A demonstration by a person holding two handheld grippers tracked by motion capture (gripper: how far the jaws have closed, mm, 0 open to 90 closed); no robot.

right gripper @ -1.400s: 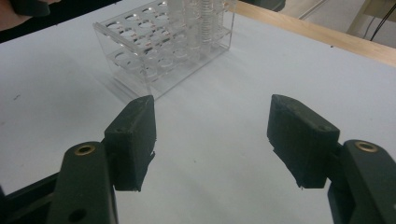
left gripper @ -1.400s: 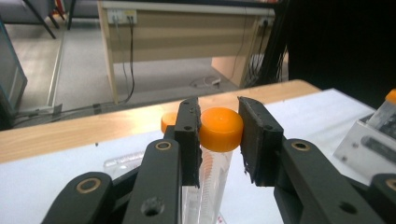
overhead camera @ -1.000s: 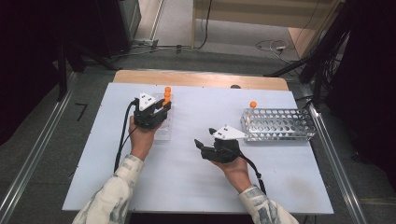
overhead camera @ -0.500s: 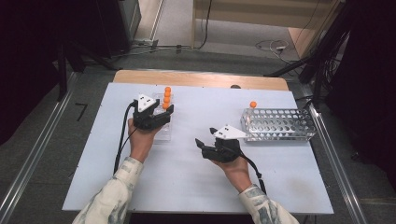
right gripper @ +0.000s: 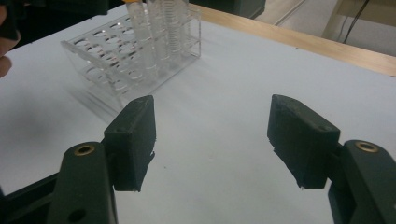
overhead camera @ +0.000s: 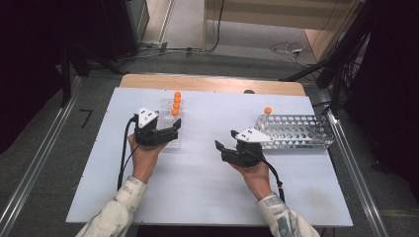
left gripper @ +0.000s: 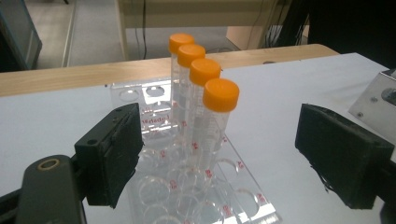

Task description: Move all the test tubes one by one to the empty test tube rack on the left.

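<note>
A clear plastic rack [overhead camera: 168, 140] stands at the table's left with several orange-capped tubes [overhead camera: 176, 102] in a row at its far end. My left gripper [overhead camera: 172, 130] is open at the rack's near end; in the left gripper view its jaws [left gripper: 219, 154] straddle the rack [left gripper: 243, 205] short of the tubes [left gripper: 205, 109], holding nothing. A metal rack [overhead camera: 301, 132] at the right carries one orange-capped tube [overhead camera: 267, 111]. My right gripper [overhead camera: 225, 141] is open over bare table, its jaws pointing left; the right gripper view [right gripper: 212, 140] has the clear rack [right gripper: 112, 65] farther off.
The white table top [overhead camera: 207, 187] lies on a wooden board whose edge [overhead camera: 212, 83] runs along the far side. Cables lie on the floor beyond. Metal rails flank the table on both sides. A hand [right gripper: 5, 46] is at the left edge of the right gripper view.
My left gripper has drawn back a little along the clear rack, away from the tubes. The right gripper has hardly moved.
</note>
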